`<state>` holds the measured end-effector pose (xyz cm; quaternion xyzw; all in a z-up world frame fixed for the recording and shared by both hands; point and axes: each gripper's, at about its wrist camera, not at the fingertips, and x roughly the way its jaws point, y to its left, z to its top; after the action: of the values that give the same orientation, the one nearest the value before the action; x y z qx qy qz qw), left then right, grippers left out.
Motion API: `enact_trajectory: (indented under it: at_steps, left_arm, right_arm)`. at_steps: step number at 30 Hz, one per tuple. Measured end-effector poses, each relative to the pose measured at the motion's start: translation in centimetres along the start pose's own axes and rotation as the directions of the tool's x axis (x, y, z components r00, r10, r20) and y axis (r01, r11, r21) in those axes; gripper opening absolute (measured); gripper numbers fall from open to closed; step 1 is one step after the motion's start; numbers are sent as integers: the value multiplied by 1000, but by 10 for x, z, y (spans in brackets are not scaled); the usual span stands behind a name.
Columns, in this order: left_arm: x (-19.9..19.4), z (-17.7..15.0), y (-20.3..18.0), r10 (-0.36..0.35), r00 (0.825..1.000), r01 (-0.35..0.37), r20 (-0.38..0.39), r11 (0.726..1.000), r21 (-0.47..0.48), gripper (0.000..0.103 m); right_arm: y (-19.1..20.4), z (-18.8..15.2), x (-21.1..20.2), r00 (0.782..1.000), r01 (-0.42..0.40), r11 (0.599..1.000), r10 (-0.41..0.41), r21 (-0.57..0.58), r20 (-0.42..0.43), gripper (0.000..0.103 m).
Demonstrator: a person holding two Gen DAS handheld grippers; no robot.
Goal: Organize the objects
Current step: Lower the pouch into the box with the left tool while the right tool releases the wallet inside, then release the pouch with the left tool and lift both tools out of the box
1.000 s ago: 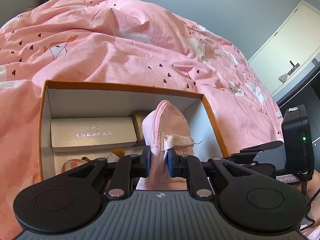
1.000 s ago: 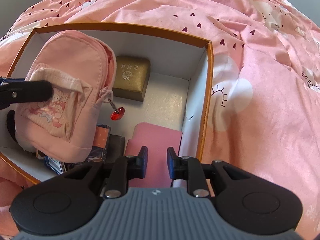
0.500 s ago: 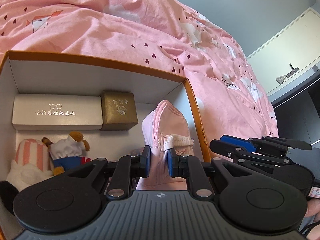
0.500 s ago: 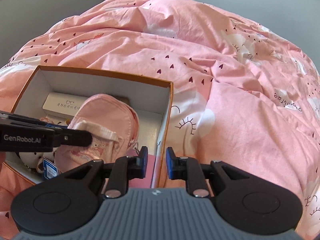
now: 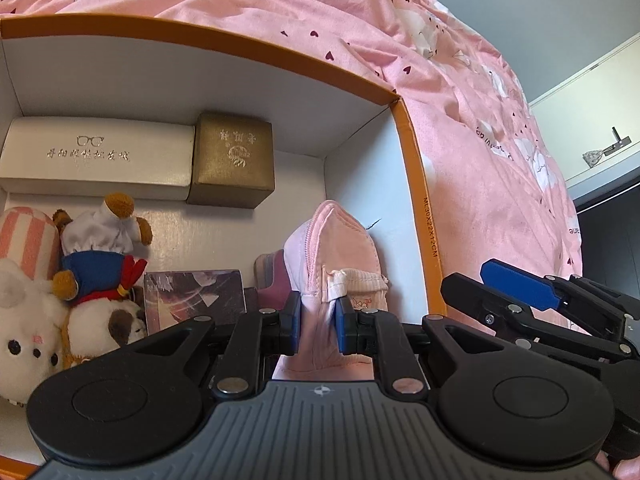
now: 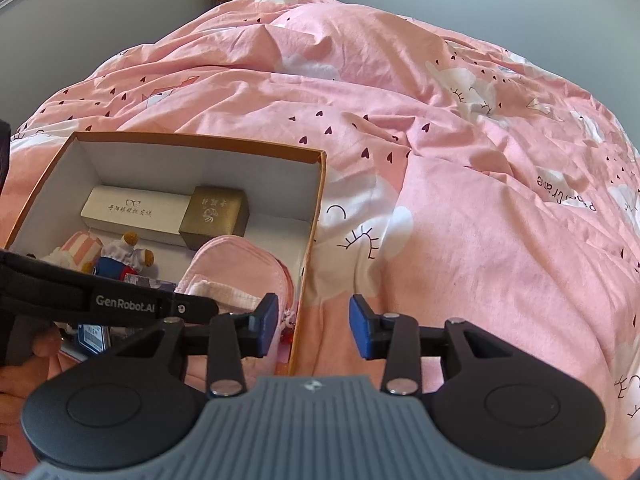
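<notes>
**Ana:** Backpack (image 5: 340, 248), the small pink one, is what matters here. Where is it?

**Ben:** Low inside the orange-rimmed box (image 5: 416, 184), at its right end, close to the right wall. Going left to right in the left wrist view: a white plush (image 5: 28, 336) and a toy bear in a blue top (image 5: 96, 264) near the front, a white glasses case (image 5: 96, 156) against the back wall with a gold box (image 5: 234, 164) touching its right end, a glossy card pack (image 5: 194, 294) in front, then the backpack.

**Ana:** And the grippers?

**Ben:** The left gripper (image 5: 318, 322) is pinched narrow on the backpack, near its small front pocket; cloth bunches between the pads. The right gripper (image 6: 314, 326) stands wide with nothing in it, outside the box over the pink quilt (image 6: 460, 200).

**Ana:** How will the backpack handle?

**Ben:** I'd judge it light and soft. It is thin fabric, so it sags and folds rather than keeping its shape, and it is neither slippery nor fragile. A pinch on a seam, strap or pocket edge should hold best; a grip on loose cloth could slide.

**Ana:** Any risk?

**Ben:** It may slump onto the card pack once let go. Whether it touches the floor of the box yet, I cannot tell.
</notes>
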<state>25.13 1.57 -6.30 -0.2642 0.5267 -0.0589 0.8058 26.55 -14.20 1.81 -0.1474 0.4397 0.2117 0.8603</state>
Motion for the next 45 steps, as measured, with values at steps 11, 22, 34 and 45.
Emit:
enact_trajectory:
  at_steps: [11,22,34,45]
  left_arm:
    - [14,-6,-4,80,996,-78,-29,996,47,20]
    - [18,-6,-12,122,991,-113,-52,982,152,33]
    - [-71,-10,-15,48,990,-73,130,978,195,42]
    - [-160,-67,5,149,958,-221,246,929,297,42]
  right_arm:
    - [-2,-8,8,999,-6,1000,6,-6,-31,46]
    - [-1,-9,12,999,-8,1000,8,7,-51,47]
    - [4,-20,-34,993,-60,997,54,54,102,58]
    - [51,-71,-91,929,-213,974,179,74,325,72]
